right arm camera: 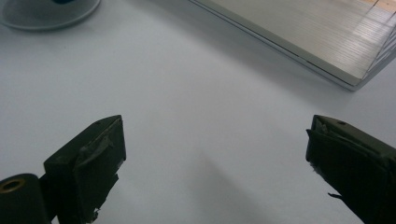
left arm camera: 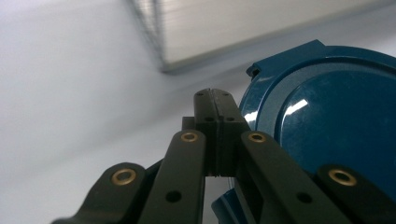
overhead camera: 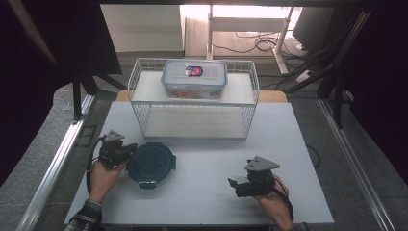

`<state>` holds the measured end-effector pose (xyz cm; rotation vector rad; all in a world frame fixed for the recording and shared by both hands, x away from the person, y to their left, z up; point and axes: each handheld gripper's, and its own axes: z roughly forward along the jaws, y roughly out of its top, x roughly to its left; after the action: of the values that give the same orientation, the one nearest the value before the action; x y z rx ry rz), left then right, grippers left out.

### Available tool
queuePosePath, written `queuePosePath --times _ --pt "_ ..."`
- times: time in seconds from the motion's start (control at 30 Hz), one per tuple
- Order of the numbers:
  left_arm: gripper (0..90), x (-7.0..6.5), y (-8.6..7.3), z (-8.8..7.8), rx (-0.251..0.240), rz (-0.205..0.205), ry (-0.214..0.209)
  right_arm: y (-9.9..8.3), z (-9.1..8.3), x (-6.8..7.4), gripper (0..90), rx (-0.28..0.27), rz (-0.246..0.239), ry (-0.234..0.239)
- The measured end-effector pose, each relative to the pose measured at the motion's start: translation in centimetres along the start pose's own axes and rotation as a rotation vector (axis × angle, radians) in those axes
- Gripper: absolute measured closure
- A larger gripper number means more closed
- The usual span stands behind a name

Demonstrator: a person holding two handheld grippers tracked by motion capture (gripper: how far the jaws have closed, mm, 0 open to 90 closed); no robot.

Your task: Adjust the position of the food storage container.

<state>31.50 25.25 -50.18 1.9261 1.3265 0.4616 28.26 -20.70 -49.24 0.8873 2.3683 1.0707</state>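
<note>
The left gripper [overhead camera: 126,150] has its jaws pressed flat together with nothing between them, its tip right against the left rim of the round dark-blue lid [overhead camera: 151,164] lying flat on the white table [overhead camera: 202,202]. In the left gripper view the closed jaws sit just beside that lid [left arm camera: 327,121], touching or nearly so (I can't tell which). The right gripper [overhead camera: 235,185] rests on the table well to the right, its jaws spread wide and empty, over bare tabletop.

My guess is the lid is being nudged or positioned, not yet lifted; it sits near the front of the wire shelf rack [overhead camera: 192,103], on whose upper shelf stands a clear lidded food box [overhead camera: 194,78]. Whatever comes next for the lid seems undone. There is open room between lid and right gripper; the table's front edge is close below the lid, the rack's lower shelf just behind.
</note>
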Motion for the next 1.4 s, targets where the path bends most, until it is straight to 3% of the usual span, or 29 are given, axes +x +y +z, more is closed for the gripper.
queuePosePath --times 0.17,0.27,0.33,0.5,0.63,0.93,1.07,1.4 --pt "90.0 -1.0 -0.3 0.0 -0.004 0.003 -0.031 -0.1 0.0 0.0 4.7 0.003 0.004 0.006" --pt "90.0 -0.3 -0.5 0.0 -0.011 -0.045 -0.083 -0.1 0.1 0.0 4.9 0.006 0.002 0.009" --pt "90.0 -0.2 -0.8 -0.1 -0.016 -0.063 -0.095 -0.2 0.1 0.0 4.9 0.009 0.001 0.010" --pt "90.0 -1.0 -1.3 -1.0 -0.008 -0.037 -0.047 -0.2 0.2 0.0 5.0 0.014 0.006 0.012" --pt "90.0 -1.3 -2.1 -1.7 -0.005 -0.054 -0.073 -0.2 0.2 0.1 5.0 0.014 0.009 0.014" --pt "90.0 -3.0 -2.8 -2.1 -0.001 -0.038 -0.107 -0.2 0.4 0.1 5.0 0.016 0.009 0.020" --pt "90.0 -4.3 -2.5 -1.7 0.004 -0.003 -0.136 -0.2 0.5 0.1 5.0 0.022 0.007 0.021" --pt "90.0 -6.6 -0.8 0.4 -0.007 0.028 -0.160 -0.1 0.6 0.2 5.0 0.026 0.007 0.023"
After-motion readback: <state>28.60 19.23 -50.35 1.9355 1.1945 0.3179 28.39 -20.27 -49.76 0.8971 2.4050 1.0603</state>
